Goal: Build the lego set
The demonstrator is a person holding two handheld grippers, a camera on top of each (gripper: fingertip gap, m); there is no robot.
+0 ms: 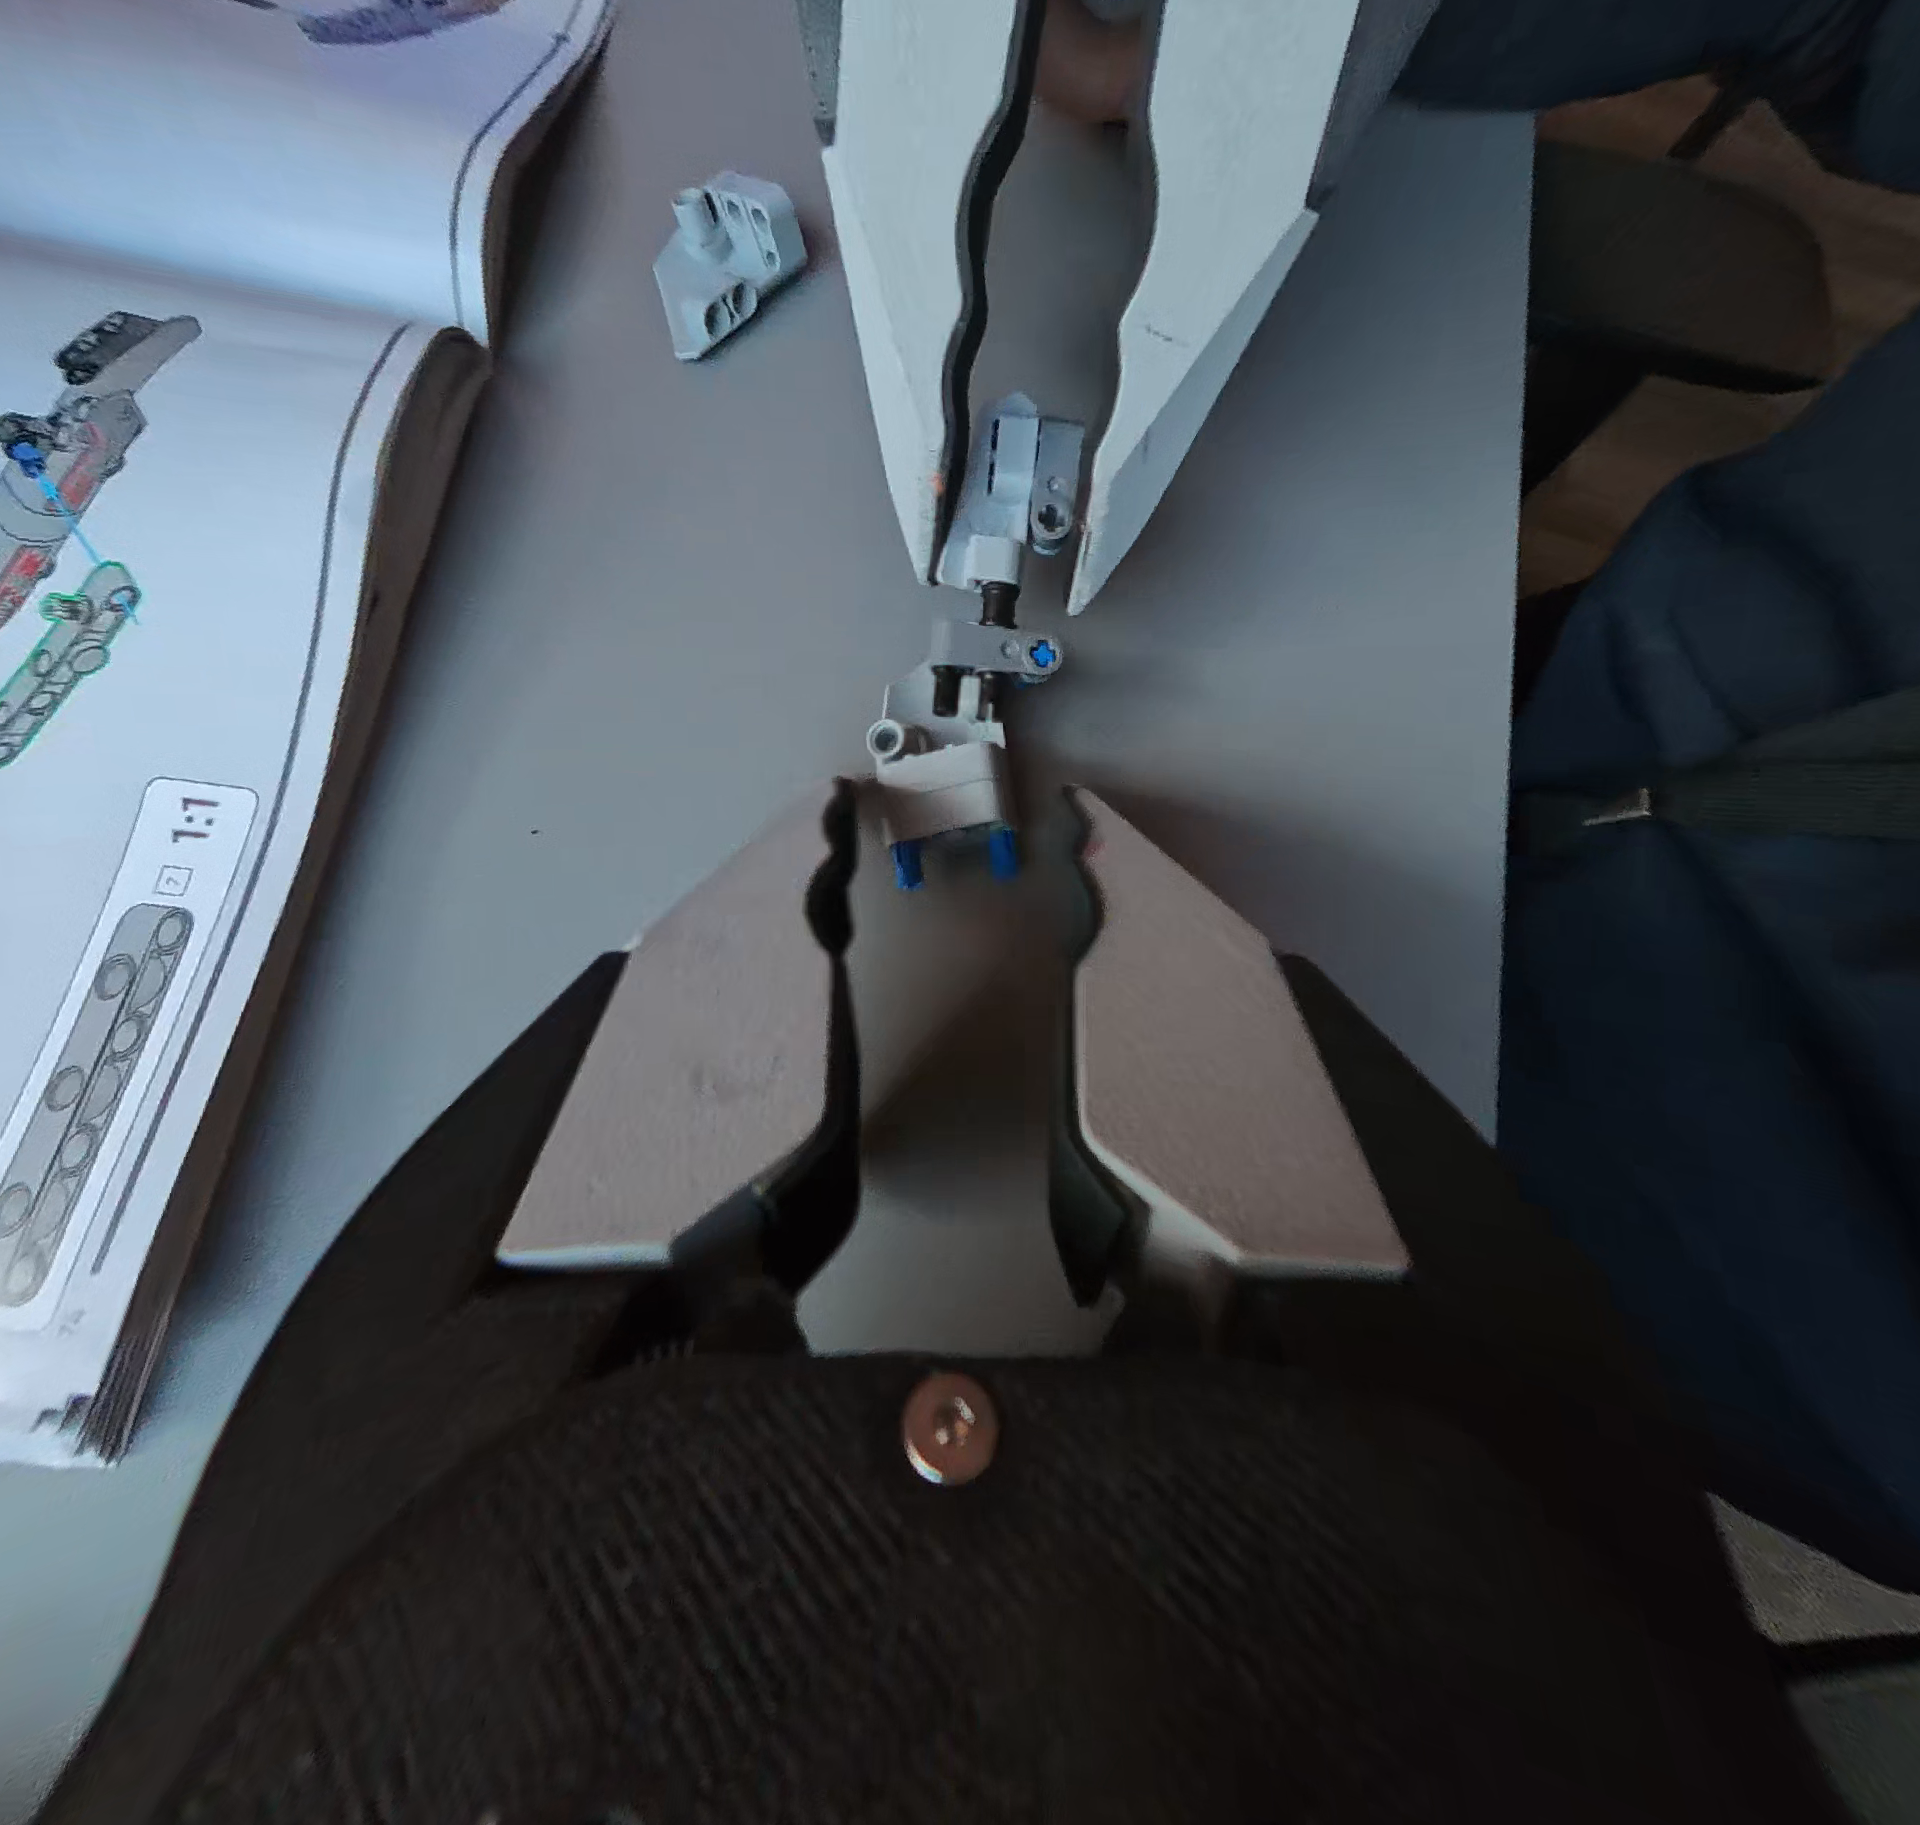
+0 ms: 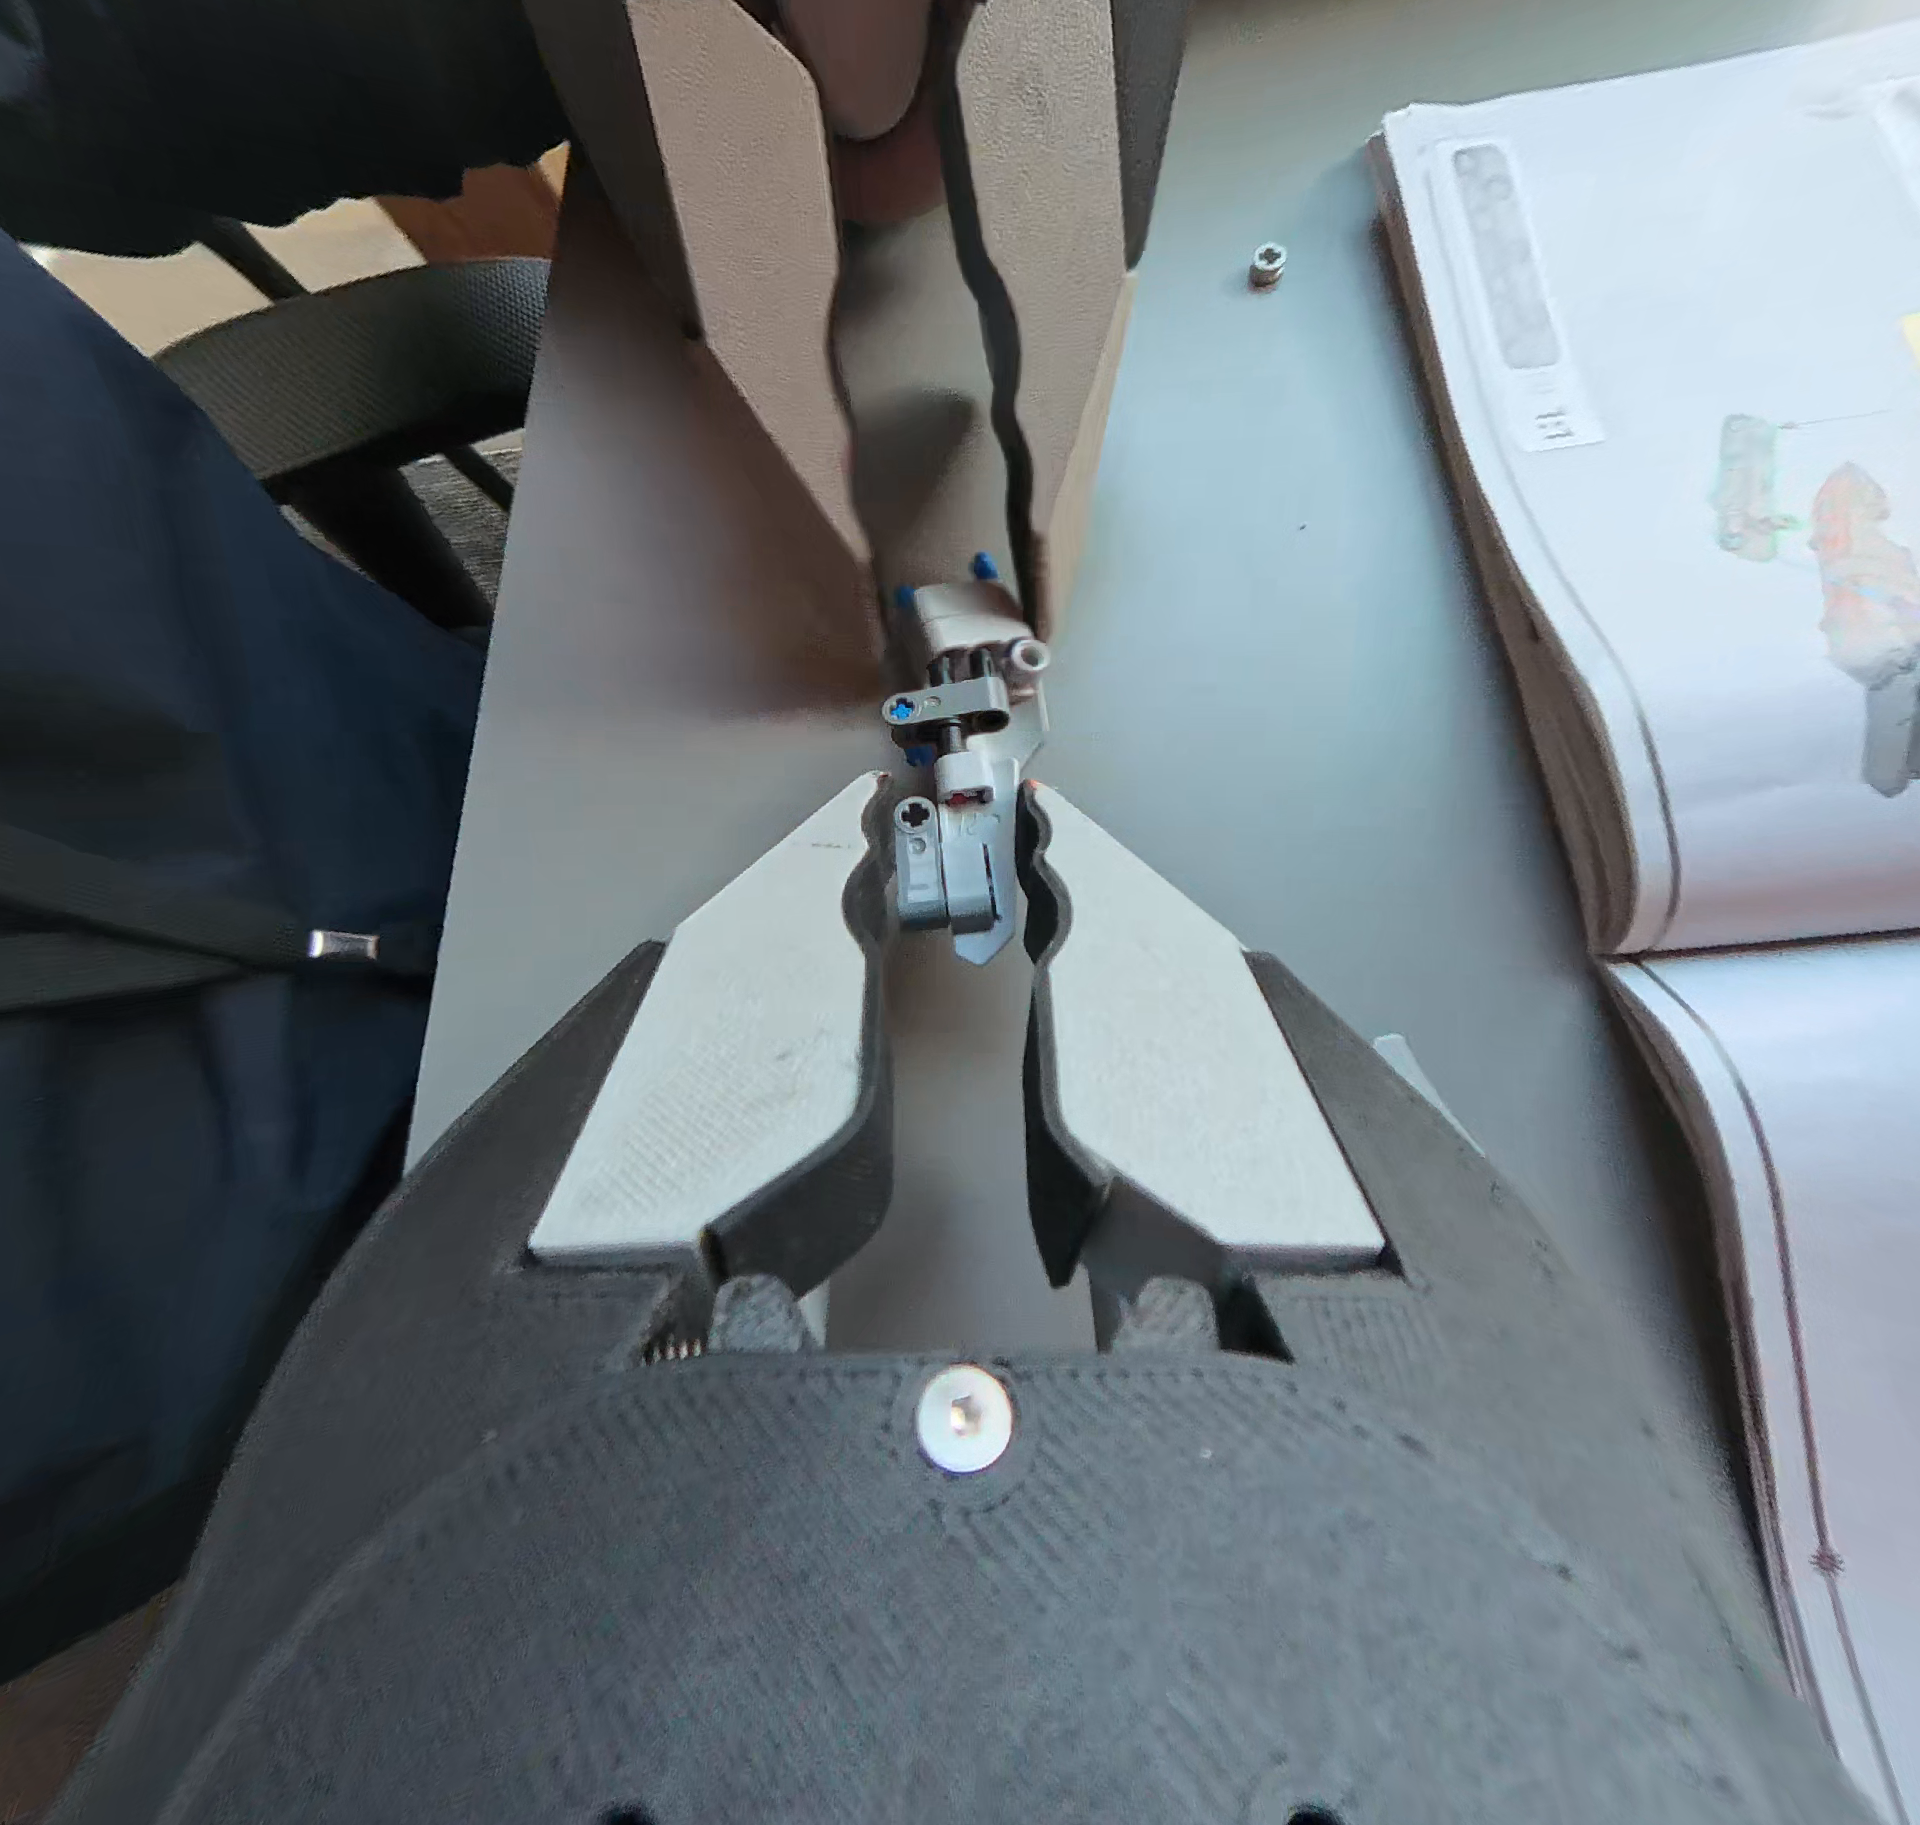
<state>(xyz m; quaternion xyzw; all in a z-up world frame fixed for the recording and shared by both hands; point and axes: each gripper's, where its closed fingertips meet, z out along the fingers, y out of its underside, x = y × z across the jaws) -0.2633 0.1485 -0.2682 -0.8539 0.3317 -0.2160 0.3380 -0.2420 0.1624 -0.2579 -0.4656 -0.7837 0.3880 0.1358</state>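
Observation:
A small grey lego assembly (image 1: 940, 767) with black pins and blue pins hangs just above the grey table (image 1: 644, 736), between my two grippers, which face each other. My left gripper (image 1: 956, 790) closes on its pale block end, blue pins pointing back at the camera. My right gripper (image 2: 954, 788) is shut on the grey connector end (image 2: 951, 871). A short grey lever with a blue axle end (image 1: 1023, 651) joins the two ends. The right gripper (image 1: 1003, 586) also shows in the left wrist view, and the left gripper (image 2: 956, 601) in the right wrist view.
A loose grey angled piece (image 1: 727, 263) lies on the table behind the grippers. A small grey bush (image 2: 1270, 266) stands near the open instruction booklet (image 2: 1714, 528), which also shows in the left wrist view (image 1: 208, 632). A person in dark clothes (image 2: 156, 632) sits at the table edge. The grippers are tip to tip, or close to it. The right tips stand about 9 cm off the loose grey angled piece (image 1: 727, 263).

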